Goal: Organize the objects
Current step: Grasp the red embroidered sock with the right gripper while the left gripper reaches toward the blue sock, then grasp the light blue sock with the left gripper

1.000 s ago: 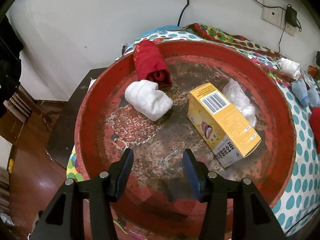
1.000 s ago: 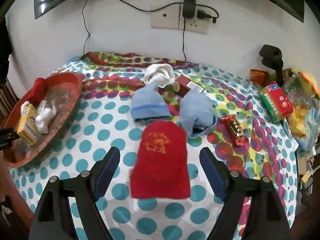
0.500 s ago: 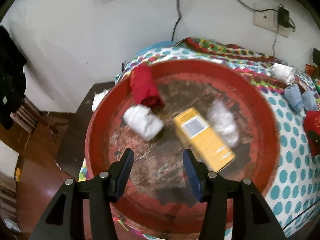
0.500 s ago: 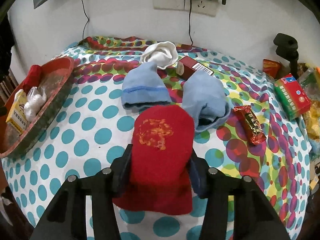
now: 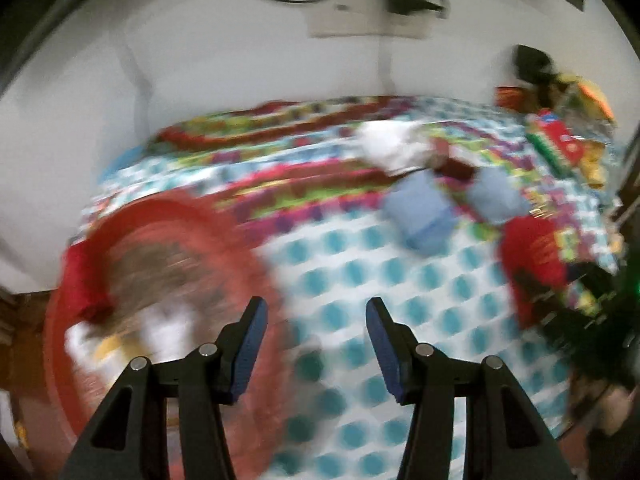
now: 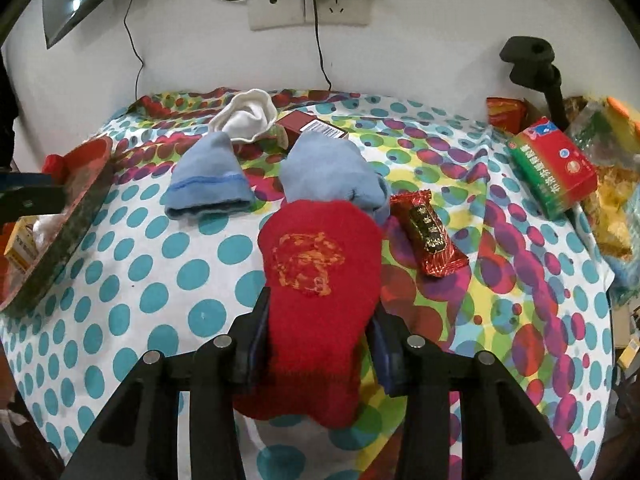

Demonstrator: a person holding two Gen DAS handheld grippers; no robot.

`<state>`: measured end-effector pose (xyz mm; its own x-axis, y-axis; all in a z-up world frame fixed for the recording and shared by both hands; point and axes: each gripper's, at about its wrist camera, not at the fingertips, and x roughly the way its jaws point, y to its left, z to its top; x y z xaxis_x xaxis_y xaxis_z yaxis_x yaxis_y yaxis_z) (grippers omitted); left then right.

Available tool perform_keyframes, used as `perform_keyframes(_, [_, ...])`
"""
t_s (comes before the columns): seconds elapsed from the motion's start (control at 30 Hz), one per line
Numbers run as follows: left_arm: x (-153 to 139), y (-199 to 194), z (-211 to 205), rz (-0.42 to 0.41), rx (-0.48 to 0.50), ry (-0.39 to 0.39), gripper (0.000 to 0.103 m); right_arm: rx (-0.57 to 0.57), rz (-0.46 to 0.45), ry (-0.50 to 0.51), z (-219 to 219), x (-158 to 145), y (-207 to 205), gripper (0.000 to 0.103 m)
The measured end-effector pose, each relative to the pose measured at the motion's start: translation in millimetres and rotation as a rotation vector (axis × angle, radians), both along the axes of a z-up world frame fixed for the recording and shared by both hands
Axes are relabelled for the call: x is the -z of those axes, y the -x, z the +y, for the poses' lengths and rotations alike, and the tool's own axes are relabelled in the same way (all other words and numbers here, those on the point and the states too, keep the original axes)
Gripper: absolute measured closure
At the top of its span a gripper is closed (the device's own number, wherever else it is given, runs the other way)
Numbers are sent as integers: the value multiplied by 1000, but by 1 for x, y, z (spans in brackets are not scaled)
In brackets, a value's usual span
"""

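My right gripper (image 6: 320,320) is shut on a red sock (image 6: 320,264) with a gold emblem, on the dotted cloth. Two light blue socks (image 6: 208,184) (image 6: 332,168) and a white sock (image 6: 248,116) lie beyond it. The red round tray (image 6: 80,184) at the left holds a yellow box (image 6: 20,248), a white bundle and a red roll. The left wrist view is blurred: my left gripper (image 5: 316,324) is open and empty over the tray's right rim (image 5: 248,248), and the red sock (image 5: 532,256) shows at the right.
A red candy wrapper (image 6: 432,232) lies right of the red sock. A red-and-green box (image 6: 552,168), snack bags and a black stand (image 6: 536,64) sit at the right. A dark red box (image 6: 312,126) lies behind the socks. The wall socket with cables (image 6: 316,4) is behind the table.
My right gripper closed on the red sock. My left gripper swung right, from over the tray's middle to its right rim, still open.
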<state>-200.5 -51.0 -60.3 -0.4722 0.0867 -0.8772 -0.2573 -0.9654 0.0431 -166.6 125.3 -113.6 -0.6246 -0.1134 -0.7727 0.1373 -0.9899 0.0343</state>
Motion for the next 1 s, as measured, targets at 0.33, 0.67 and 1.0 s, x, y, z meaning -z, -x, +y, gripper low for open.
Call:
perform_keyframes(0.33, [25, 70, 73, -102, 57, -51, 50, -10, -14, -10, -6, 2, 1, 59])
perform_keyframes(0.67, [61, 97, 86, -118, 15, -74, 50, -6, -15, 6, -11, 2, 2, 58])
perform_keyframes(1.0, [59, 94, 89, -96, 28, -102, 68, -2, -15, 6, -13, 3, 3, 56])
